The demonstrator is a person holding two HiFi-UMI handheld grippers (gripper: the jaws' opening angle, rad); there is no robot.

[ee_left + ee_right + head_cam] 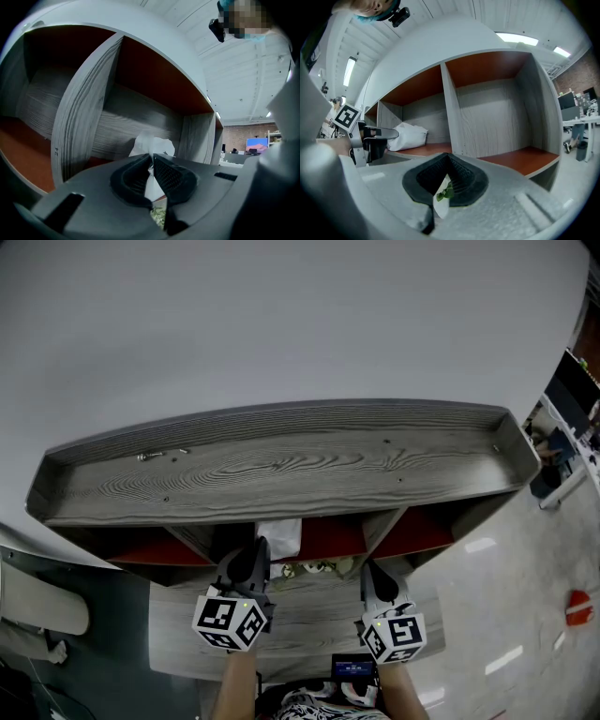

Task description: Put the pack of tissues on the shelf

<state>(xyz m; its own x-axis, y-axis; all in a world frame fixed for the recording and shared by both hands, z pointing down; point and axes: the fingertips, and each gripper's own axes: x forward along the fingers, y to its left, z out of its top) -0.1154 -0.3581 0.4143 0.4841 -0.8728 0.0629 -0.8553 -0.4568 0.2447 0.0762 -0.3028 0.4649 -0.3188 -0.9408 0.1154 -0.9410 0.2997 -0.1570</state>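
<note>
The pack of tissues (279, 538) is white with a green leaf print and hangs at the mouth of the shelf's (281, 465) middle compartment. My left gripper (255, 549) is shut on its white wrapper, which bulges past the jaws (152, 145). My right gripper (370, 573) is just to the right, shut on a thin white edge with green print (445, 192). In the right gripper view the white bulk of the pack (410, 136) rests on the red-brown compartment floor, beside the left gripper (382, 134).
The grey wood shelf unit has three red-brown lined compartments split by upright dividers (450, 117). A couple of screws (150, 456) lie on its top. A lower grey board (309, 615) sits under my grippers, with a small screen (354, 669) near me. Glossy floor lies to the right.
</note>
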